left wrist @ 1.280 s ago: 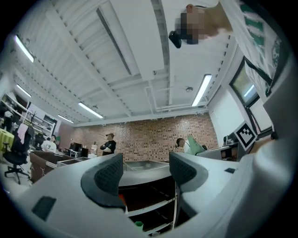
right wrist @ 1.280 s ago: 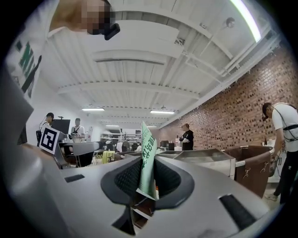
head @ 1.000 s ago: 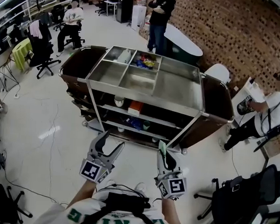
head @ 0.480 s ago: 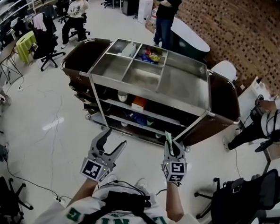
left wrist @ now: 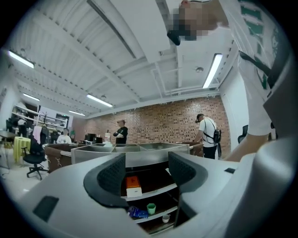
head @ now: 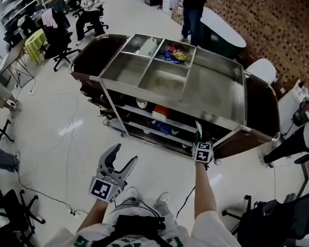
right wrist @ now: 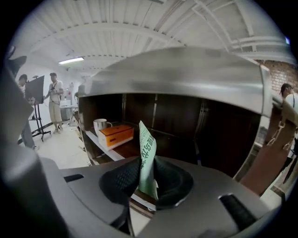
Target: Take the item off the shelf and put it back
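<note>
A steel-topped cart (head: 166,97) with open shelves stands in front of me. My right gripper (head: 198,133) reaches toward the cart's right end at middle-shelf height. It is shut on a thin green packet (right wrist: 147,153) that stands upright between the pads. Its jaws have just been opening slightly, and the packet is still pinched. An orange-and-white box (right wrist: 116,135) and a white mug (right wrist: 99,124) sit on the shelf just ahead and to the left of the packet. My left gripper (head: 125,154) hangs open and empty, back from the cart.
Lower shelves hold a green cup (left wrist: 151,208), a blue packet (left wrist: 138,213) and a small white cup (left wrist: 165,218). Snack packs (head: 177,54) lie in a top compartment. People stand behind the cart (head: 192,13) and at the right (left wrist: 208,135). Office chairs (head: 50,41) are at the left.
My right gripper has swung forward and down with the green packet, from near my body to the cart's shelf opening. The left gripper has dipped slightly.
</note>
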Tool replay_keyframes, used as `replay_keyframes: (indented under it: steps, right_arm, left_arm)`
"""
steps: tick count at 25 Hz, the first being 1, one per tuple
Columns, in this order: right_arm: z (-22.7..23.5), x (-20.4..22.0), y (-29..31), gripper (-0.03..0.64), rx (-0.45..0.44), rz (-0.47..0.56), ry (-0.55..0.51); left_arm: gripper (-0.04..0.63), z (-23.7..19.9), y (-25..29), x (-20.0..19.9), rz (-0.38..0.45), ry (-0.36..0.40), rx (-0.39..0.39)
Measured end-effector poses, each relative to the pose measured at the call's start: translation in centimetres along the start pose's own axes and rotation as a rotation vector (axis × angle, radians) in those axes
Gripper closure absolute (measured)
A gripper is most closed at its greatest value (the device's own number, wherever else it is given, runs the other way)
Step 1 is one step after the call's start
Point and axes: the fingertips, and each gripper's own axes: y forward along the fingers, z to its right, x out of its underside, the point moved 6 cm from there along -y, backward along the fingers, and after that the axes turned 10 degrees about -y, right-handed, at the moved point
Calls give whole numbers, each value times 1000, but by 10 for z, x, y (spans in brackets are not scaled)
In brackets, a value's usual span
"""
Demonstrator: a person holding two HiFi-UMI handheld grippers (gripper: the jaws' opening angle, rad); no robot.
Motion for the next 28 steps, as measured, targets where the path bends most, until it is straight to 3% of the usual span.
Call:
replay_keyframes:
  steps: [5,11,14,15,17,18,23,28]
  right_arm:
    - [28,5,61,525,-14,-95,1]
    - [38,24,113,494,-45,-172,3]
    - [36,32,129,415,-68,-196,37]
    - [34,35,131,362,-76,-202,46]
    - [33,42,133,193,-80,-220,60]
    - [32,45,132,186,-80,-224,63]
    - [26,46,118,185,-84,-138,61]
    - [-20,9,42,186,-167,109,96]
  left_arm:
    - [319,-16,0,-9,-5,-27,-90]
    - [319,-27,-12,11,-82,-57,-189]
    - [319,-32,-12,19,-98,-58,-210]
    - [319,-33,-11,20,-99,-56,-211]
    - [319,-31,-10,21,-103,-53,-207]
    - [319,-30,-8,21,-104,-52,-203]
    - [319,-24,6,24,-91,-51,-164]
    - [319,-18,17,20,-56,-52,-105]
